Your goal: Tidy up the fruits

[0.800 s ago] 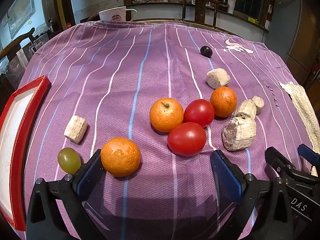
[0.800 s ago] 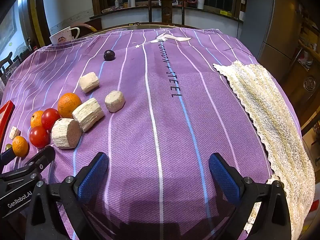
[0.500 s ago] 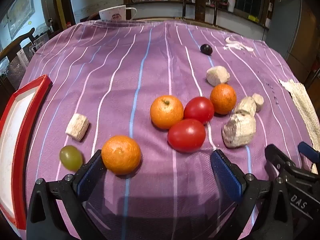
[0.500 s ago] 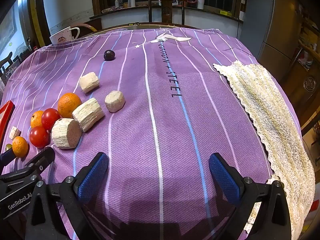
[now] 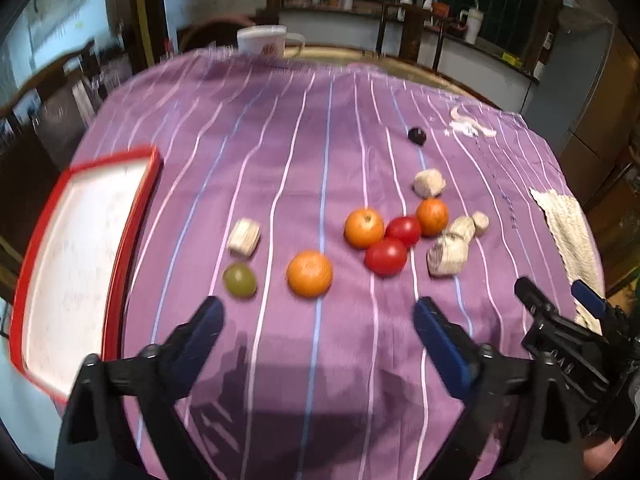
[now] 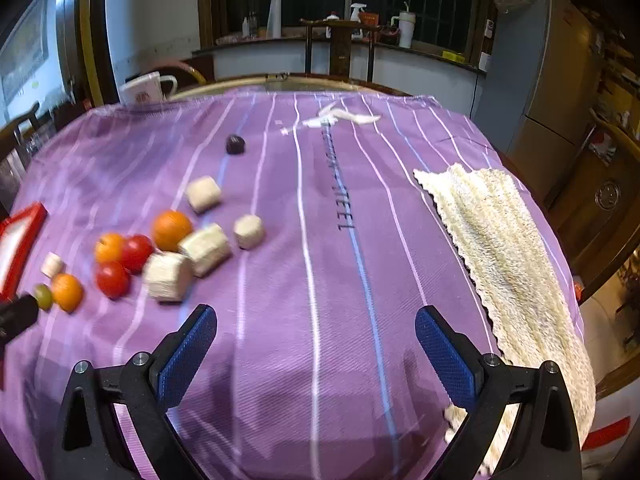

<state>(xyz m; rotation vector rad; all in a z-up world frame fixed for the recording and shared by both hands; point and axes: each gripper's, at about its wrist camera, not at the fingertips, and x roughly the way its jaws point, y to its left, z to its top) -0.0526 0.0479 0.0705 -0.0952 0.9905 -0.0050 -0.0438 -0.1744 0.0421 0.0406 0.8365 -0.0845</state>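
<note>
On the purple striped cloth lie three oranges: one (image 5: 309, 273) nearest, one (image 5: 364, 227) behind it, one (image 5: 431, 216) further right. Two red tomatoes (image 5: 385, 256) (image 5: 403, 229) sit between them. A green grape (image 5: 239, 279) lies to the left, a dark plum (image 5: 417, 135) far back. A red-framed white tray (image 5: 86, 248) is at the left. My left gripper (image 5: 316, 316) hovers open just short of the nearest orange, holding nothing. My right gripper (image 6: 316, 322) is open over bare cloth, the fruits (image 6: 113, 278) off to its left.
Pale loofah chunks (image 5: 447, 255) (image 5: 244, 237) (image 5: 429, 182) lie among the fruit. A cream knitted cloth (image 6: 508, 264) drapes over the table's right edge. A white mug (image 5: 263, 40) stands at the far edge, with chairs and a counter behind.
Both grippers have pulled back and risen, so the fruits look smaller and further off. The left view has swung left, showing more of the red tray. Nothing was picked up.
</note>
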